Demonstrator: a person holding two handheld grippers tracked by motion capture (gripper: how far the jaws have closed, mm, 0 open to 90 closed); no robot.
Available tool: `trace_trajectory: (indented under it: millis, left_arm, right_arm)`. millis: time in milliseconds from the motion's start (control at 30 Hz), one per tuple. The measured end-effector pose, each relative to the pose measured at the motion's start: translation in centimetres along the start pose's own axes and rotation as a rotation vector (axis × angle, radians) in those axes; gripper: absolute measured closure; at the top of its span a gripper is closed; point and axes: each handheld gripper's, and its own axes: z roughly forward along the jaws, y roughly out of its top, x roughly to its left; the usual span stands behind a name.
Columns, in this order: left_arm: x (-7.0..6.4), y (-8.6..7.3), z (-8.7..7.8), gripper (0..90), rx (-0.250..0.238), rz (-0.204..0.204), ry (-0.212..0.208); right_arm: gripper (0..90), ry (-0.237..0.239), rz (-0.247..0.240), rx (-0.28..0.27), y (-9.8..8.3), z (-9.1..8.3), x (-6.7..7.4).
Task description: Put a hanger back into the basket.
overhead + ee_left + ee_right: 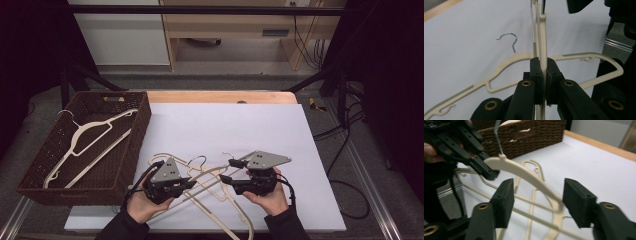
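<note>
The left tool (543,75) is clenched on the shoulder of a cream hanger (542,37), its pads pinching the thin plastic edge-on in the left gripper view; in the high view that tool (170,186) sits at about seven o'clock on the desk (225,125). The right tool (537,202) stands released, its pads apart with the same hanger's curved arm (524,173) passing between them untouched; in the high view it (227,172) lies just at three o'clock of the left one. Under and around both tools a tangle of other cream hangers (210,192) lies on the white sheet. Farther out, at nine o'clock, the brown wicker basket (35,187) already holds a couple of hangers (85,137). Judging from this, the sorting is partly done: one hanger is lifted in hand and several are left to move across.
</note>
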Motion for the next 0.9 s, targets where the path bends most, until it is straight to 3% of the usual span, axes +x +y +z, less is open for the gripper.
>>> trace_trajectory:
  millis: [267, 600, 900]
  left_arm:
    - [0.8, 0.7, -1.9, 86.1, -0.073, -0.047, 0.06]
    - [1.6, 3.3, -5.3, 86.1, -0.14, -0.035, 0.095]
    - [3.4, 5.9, -9.0, 86.1, -0.151, -0.011, 0.126]
  right_arm:
    - [13.0, -0.126, 0.066, -0.045, -1.0, -2.7, -1.7]
    - [8.0, -0.23, 0.125, -0.076, -2.2, -5.1, -3.2]
    - [6.0, -0.267, 0.151, -0.091, -2.5, -6.4, -3.8]
